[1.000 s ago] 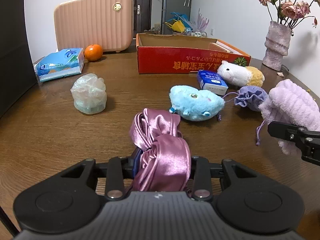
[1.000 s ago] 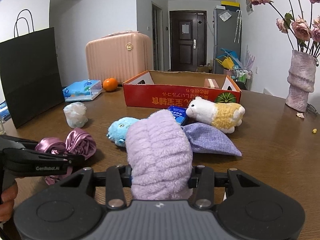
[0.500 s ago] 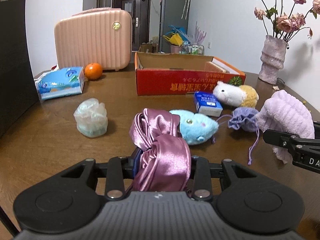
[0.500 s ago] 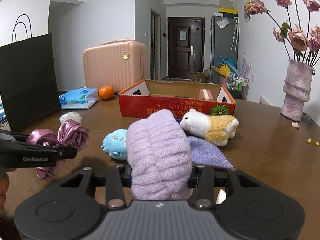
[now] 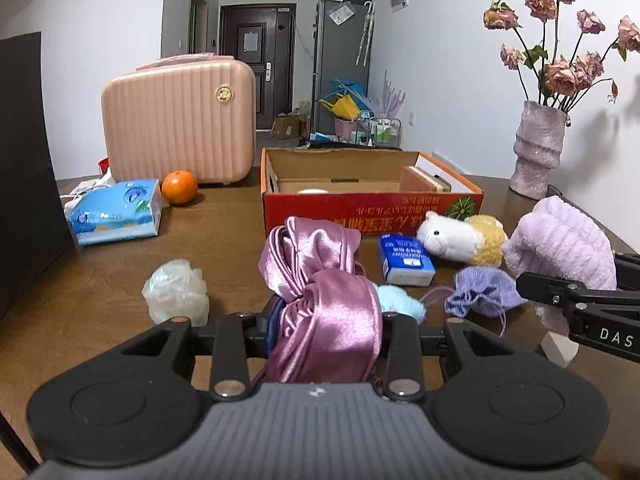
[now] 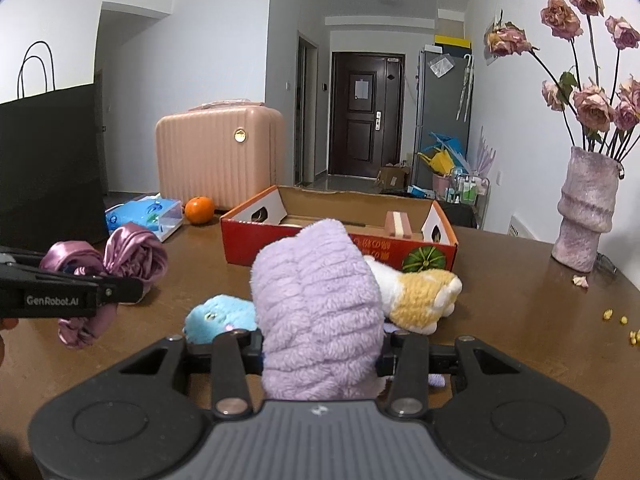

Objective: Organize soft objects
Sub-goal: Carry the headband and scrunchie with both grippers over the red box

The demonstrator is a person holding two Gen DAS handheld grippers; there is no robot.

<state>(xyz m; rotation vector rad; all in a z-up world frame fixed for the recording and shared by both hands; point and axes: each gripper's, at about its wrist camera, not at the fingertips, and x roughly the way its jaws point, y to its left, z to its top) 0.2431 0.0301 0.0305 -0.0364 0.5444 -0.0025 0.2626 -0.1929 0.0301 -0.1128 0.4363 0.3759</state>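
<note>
My left gripper [image 5: 326, 320] is shut on a pink satin cloth [image 5: 320, 280], held above the table; the same cloth [image 6: 120, 256] shows at the left of the right wrist view. A fluffy lilac towel [image 6: 316, 308] fills my right gripper [image 6: 320, 356], which is shut on it and also lifted; the towel [image 5: 560, 244] appears at the right in the left wrist view. On the table lie a blue plush [image 6: 220, 318], a white and yellow plush [image 5: 460, 238] and a lilac drawstring pouch [image 5: 484, 292]. An open red cardboard box [image 5: 372, 204] stands behind them.
A pink hard case [image 5: 180, 120], an orange [image 5: 179, 187], a tissue pack [image 5: 116, 212], a crumpled plastic bag [image 5: 176, 294] and a small blue box [image 5: 406, 260] are on the table. A vase of dried roses [image 5: 538, 148] stands far right, a black paper bag [image 6: 44, 160] at the left.
Both grippers have risen with their cloths, so the table objects sit lower in view. The inside of the red box has come into sight.
</note>
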